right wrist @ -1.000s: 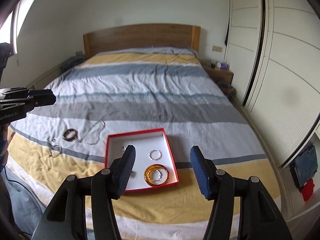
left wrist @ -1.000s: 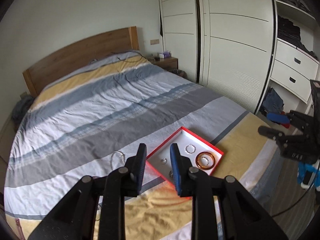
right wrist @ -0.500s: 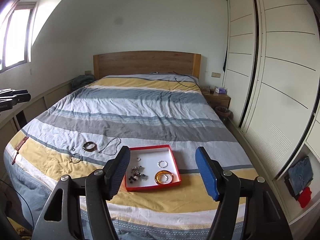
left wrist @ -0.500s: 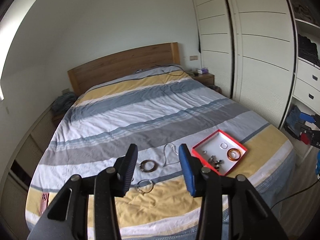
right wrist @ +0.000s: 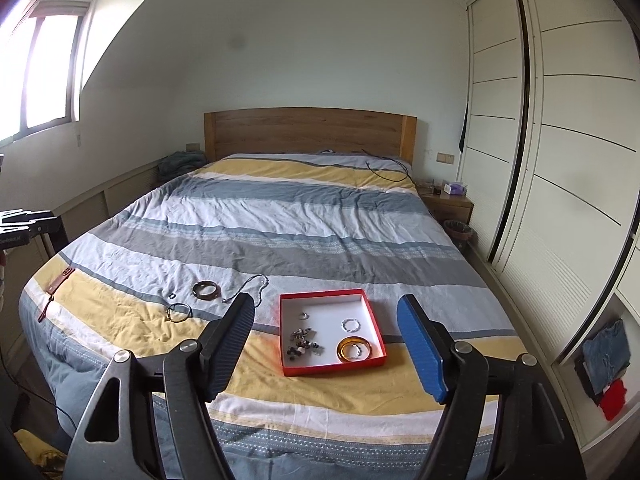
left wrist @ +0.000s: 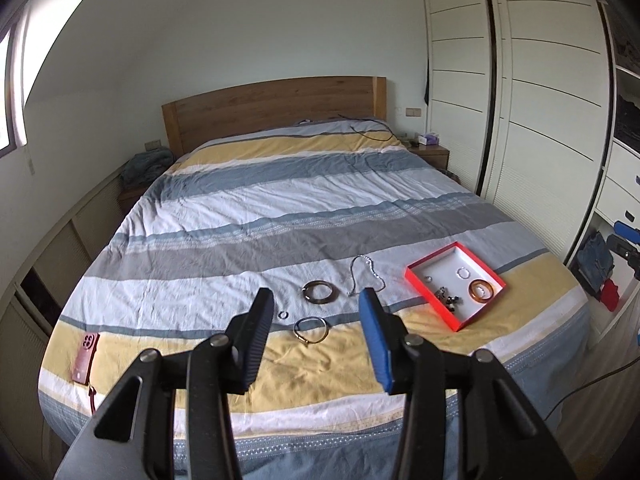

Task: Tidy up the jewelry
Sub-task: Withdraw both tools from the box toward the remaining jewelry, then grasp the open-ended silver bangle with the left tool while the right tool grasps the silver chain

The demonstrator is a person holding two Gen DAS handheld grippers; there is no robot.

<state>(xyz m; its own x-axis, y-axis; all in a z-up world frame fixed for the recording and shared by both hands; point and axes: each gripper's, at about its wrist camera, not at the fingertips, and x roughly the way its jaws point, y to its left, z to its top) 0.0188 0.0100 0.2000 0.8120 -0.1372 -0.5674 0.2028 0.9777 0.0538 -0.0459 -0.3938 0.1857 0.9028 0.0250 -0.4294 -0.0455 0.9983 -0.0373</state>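
Observation:
A red box [right wrist: 289,369] [left wrist: 416,277] with a white floor lies near the foot of the striped bed. It holds an amber bangle [right wrist: 354,349] [left wrist: 484,289], a small silver ring, a thin bracelet and a dark beaded piece [right wrist: 302,342]. Loose on the cover to its left lie a brown bangle [left wrist: 319,291] [right wrist: 205,290], a silver chain [left wrist: 366,274] [right wrist: 252,286], a thin dark bracelet [left wrist: 311,329] [right wrist: 179,312] and a tiny ring [left wrist: 283,315]. My left gripper [left wrist: 318,316] and right gripper [right wrist: 326,316] hover well back from the bed, jaws opening, nothing between them.
A reddish phone case [left wrist: 85,357] with a strap lies at the bed's near left corner. Sliding wardrobe doors [right wrist: 560,184] run along the right. A nightstand [right wrist: 448,204] and a bin stand by the wooden headboard [right wrist: 308,130]. A black cable [right wrist: 384,172] lies near the pillows.
Both grippers have pulled back and up from the box, so the whole bed shows. Both sets of jaws stand wider. The dark beaded piece now lies in the box.

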